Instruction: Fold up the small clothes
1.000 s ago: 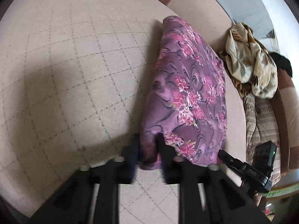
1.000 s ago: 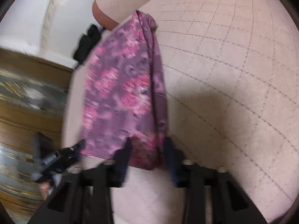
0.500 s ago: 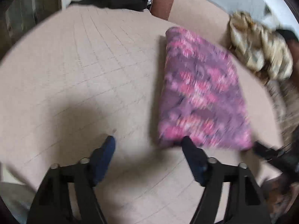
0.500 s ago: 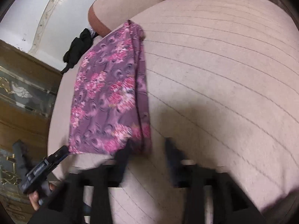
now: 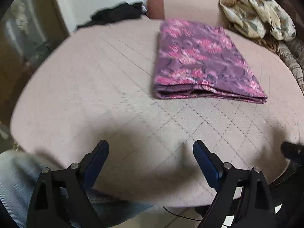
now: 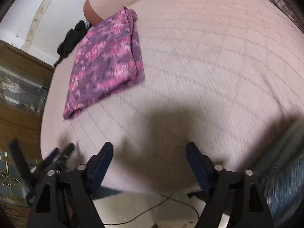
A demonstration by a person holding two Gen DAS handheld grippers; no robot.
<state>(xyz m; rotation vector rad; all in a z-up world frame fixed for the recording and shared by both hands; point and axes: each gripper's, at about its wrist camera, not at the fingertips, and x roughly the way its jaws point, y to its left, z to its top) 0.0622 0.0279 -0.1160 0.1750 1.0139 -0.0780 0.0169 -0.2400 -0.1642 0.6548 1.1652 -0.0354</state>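
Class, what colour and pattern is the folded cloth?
Purple with pink floral print, on the folded cloth; clearest in the left wrist view.

My left gripper (image 5: 151, 148) hangs over the near edge of the quilted pinkish cushion surface (image 5: 95, 87); the folded purple floral cloth (image 5: 199, 62) lies ahead to the right, apart from it. Behind it, a beige patterned crumpled garment (image 5: 256, 17); far left, a black garment (image 5: 115, 15). My right gripper (image 6: 149, 148) sees the cloth ahead-left.
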